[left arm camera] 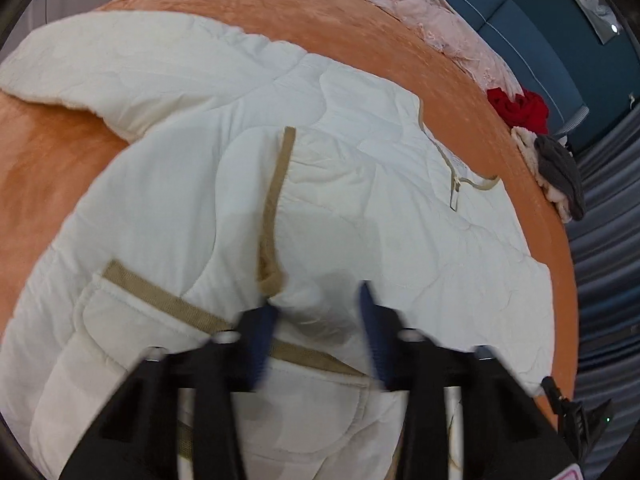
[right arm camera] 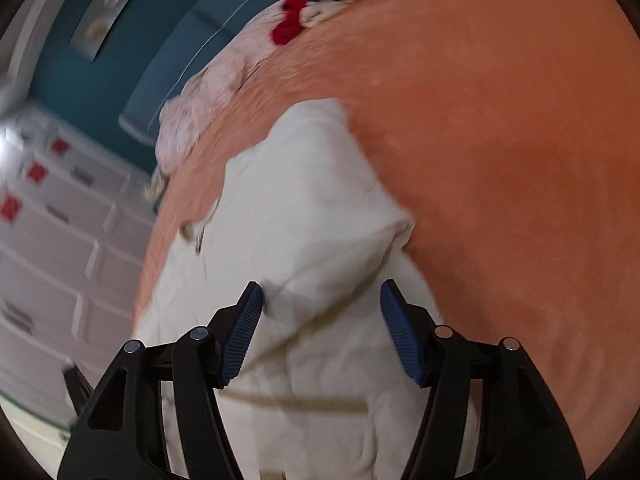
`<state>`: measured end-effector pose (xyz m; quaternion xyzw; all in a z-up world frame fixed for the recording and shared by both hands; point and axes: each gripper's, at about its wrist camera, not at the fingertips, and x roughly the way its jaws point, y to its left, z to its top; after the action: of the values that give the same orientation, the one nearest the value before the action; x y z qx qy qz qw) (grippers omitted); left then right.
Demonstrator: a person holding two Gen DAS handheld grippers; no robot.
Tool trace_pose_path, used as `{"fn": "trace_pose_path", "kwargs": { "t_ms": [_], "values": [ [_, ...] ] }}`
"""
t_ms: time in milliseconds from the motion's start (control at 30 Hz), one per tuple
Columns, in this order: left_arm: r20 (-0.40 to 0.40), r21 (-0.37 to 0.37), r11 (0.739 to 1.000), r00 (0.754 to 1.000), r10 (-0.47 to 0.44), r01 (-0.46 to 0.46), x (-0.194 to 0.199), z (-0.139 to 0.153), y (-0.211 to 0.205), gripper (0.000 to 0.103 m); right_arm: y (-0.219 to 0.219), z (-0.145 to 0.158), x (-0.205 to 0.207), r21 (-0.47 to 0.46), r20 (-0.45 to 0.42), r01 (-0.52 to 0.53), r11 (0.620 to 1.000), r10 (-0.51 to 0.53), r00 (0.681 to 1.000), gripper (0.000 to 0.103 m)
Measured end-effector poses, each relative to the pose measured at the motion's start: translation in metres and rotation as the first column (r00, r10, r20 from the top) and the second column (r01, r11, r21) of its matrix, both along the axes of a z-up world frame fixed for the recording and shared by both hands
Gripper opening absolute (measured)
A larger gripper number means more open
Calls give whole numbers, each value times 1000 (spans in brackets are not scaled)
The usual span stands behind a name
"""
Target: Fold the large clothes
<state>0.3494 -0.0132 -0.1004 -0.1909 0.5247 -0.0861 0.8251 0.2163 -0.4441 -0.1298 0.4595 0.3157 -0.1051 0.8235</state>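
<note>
Left fingers (left arm camera: 264, 340) astride white jacket (left arm camera: 200, 120), grip unclear; right fingers (right arm camera: 240, 336) open. Pink garment (left arm camera: 420, 8), red cloth (left arm camera: 518, 110) beyond.

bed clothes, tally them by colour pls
white: 1, the quilted jacket
pink: 1, the lacy garment
red: 1
grey: 1
cream: 1, under the grey one
total: 5

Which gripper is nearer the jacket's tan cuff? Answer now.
Left. The left gripper's jaws sit right at the tan cuff. The right gripper hangs open above a plain white jacket fold, farther off.
</note>
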Motion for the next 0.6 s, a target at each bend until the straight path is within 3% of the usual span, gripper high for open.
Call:
{"fn": "trace_pose_path", "kwargs": {
  "t_ms": [33,67,100,133,200,267,333,433,500,600],
  "values": [
    [18,11,1000,1000,-8,7,2,5,0,6,-5,-2,2,16,15,20,1000,-20,1000,49],
    [39,20,1000,999,-17,17,3,11,1,4,-7,-2,5,21,25,29,999,-30,999,42],
    [74,39,999,997,-24,21,4,20,2,4,-9,1,10,22,35,32,999,-33,999,22],
    [111,61,998,994,-26,19,5,30,4,4,-8,7,14,6,48,30,1000,-30,998,12],
    [177,75,997,984,-30,17,5,45,11,4,4,26,16,-57,98,16,998,-11,995,10],
    [213,108,994,977,-28,5,6,49,15,4,19,45,18,-185,114,-17,983,38,993,10],
    [207,180,984,977,-44,6,6,35,14,4,35,39,29,-295,27,-67,953,78,997,10],
    [133,235,972,990,-50,17,7,-5,8,4,45,8,42,-357,-121,-130,925,92,988,9],
    [128,257,966,990,-58,23,3,-23,8,5,48,0,44,-366,-145,-141,920,94,985,10],
    [180,302,953,981,-70,12,-5,-30,4,8,53,-3,48,-399,-185,-152,904,83,979,13]
  ]
}}
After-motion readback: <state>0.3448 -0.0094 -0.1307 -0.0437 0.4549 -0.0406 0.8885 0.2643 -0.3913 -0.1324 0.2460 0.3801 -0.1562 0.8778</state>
